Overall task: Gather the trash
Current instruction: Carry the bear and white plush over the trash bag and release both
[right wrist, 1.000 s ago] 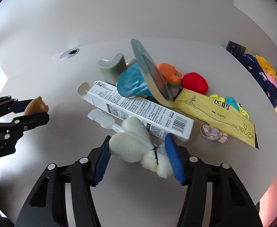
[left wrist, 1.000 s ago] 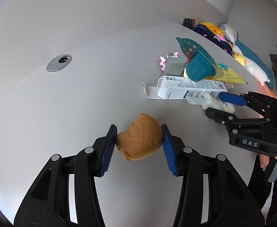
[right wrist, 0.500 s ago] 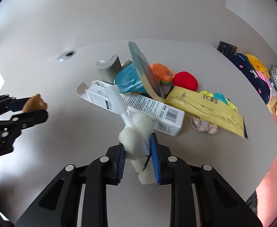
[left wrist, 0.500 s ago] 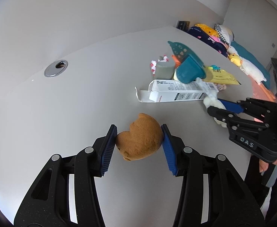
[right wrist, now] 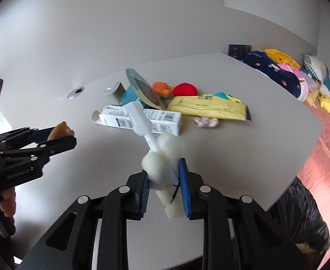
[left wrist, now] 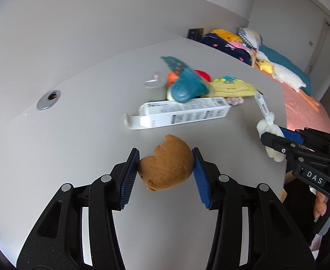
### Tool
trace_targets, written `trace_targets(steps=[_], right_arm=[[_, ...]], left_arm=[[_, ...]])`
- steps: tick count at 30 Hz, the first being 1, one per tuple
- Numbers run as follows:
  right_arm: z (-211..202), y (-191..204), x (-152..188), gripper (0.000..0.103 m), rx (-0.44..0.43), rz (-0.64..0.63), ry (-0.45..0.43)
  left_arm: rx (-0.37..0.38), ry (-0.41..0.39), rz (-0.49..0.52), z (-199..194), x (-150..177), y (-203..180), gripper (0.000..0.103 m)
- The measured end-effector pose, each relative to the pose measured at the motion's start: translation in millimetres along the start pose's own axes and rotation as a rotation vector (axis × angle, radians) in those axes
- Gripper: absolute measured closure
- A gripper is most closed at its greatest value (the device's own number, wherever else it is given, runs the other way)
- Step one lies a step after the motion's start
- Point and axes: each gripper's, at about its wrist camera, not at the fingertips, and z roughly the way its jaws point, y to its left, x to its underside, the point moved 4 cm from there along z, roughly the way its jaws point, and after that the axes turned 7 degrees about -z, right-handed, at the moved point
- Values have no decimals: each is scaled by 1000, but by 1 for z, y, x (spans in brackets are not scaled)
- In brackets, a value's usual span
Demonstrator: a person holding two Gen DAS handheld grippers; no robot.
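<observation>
- The right gripper [right wrist: 163, 191] clamps a white sponge brush [right wrist: 162, 157] above the table [right wrist: 266, 157] edge; its handle points to 11 o'clock.
- The foam looks light and squashy; the stiff handle seems the surer hold.
- The left gripper [left wrist: 166, 172] pinches a brown plush toy [left wrist: 167, 164], soft and likely feather-light; a black bag [right wrist: 300, 213] waits at 4 o'clock.

The plush toy [left wrist: 167, 163] is brown, the sponge brush [right wrist: 162, 157] is white, the box [left wrist: 183, 113] is white with black print, the pouch [right wrist: 207, 109] is yellow, the surface [left wrist: 75, 121] is pale grey, and the pads [left wrist: 200, 180] are blue.
</observation>
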Motion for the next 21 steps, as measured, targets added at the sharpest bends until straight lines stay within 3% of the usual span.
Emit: trace_targets(steps=[21], right_arm=[[-62,-62,48,75,83,156,-58]], left_arm=[[96,11,161,6,0,-92,56]])
